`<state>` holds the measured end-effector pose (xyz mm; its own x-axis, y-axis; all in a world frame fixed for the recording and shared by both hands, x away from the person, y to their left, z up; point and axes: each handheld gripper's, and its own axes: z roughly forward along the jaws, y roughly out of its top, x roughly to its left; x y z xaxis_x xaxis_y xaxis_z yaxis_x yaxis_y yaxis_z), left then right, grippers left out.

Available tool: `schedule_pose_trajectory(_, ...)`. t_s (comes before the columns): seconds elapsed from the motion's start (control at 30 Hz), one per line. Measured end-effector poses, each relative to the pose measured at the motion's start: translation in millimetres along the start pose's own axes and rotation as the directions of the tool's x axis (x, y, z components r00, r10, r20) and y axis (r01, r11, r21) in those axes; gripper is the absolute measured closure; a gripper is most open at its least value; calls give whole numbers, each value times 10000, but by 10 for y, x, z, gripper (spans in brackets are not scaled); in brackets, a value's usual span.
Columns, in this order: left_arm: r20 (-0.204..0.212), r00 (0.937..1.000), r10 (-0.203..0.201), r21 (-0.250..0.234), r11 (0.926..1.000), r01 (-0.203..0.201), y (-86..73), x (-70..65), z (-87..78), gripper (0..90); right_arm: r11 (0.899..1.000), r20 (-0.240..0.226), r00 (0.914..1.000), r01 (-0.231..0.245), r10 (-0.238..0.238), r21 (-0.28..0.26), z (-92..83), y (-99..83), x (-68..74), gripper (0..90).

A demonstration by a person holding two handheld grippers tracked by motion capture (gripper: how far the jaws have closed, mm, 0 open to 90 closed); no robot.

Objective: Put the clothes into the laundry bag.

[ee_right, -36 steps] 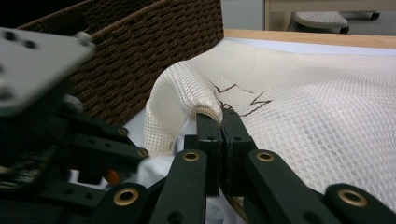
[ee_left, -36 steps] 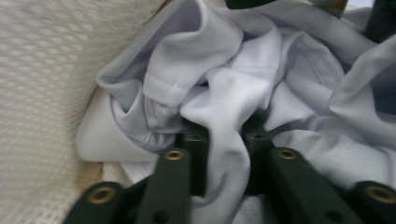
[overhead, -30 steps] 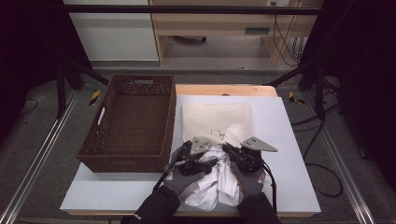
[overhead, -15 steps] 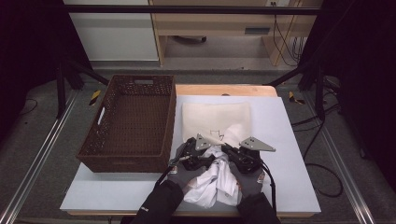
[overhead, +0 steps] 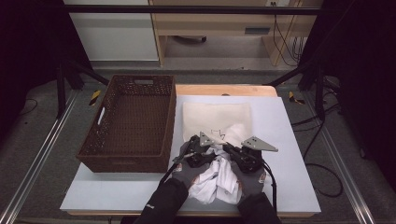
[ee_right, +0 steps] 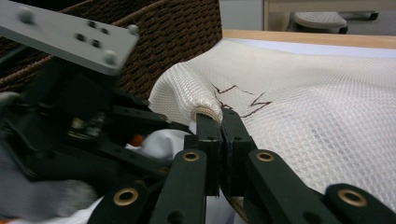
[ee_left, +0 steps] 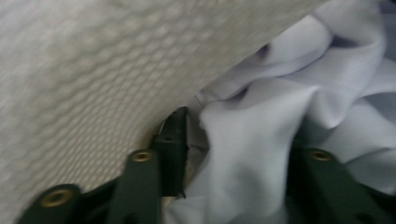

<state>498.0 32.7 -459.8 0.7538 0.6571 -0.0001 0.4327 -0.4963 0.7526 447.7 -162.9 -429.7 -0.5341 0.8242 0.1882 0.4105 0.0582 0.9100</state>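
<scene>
Your right tongs (ee_right: 220,122) are clamped on the mesh laundry bag (overhead: 215,119) hem, lifting its mouth at the desk's (overhead: 285,140) near middle. Your left tongs (ee_left: 233,140), half-wide and just reopening, straddle the white garment (overhead: 215,179) bunched at that mouth. Stuffing step; next, regrip the cloth and push deeper inside. Wicker basket (overhead: 133,121) waits left.

Grey floor (overhead: 46,154), wooden desk (overhead: 219,28) behind, dark surroundings.
</scene>
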Motion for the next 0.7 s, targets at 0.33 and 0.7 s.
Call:
schedule_pose_trajectory(0.33,715,9941,810,-932,9929,-742,-166,-116,-708,280,10000,80,10000,7,-7,-3,-11,11,0,882)
schedule_pose_trajectory(0.7,1569,9871,317,-217,9994,-286,-479,-244,-488,419,9998,-11,10000,0,0,195,5,7,1,883)
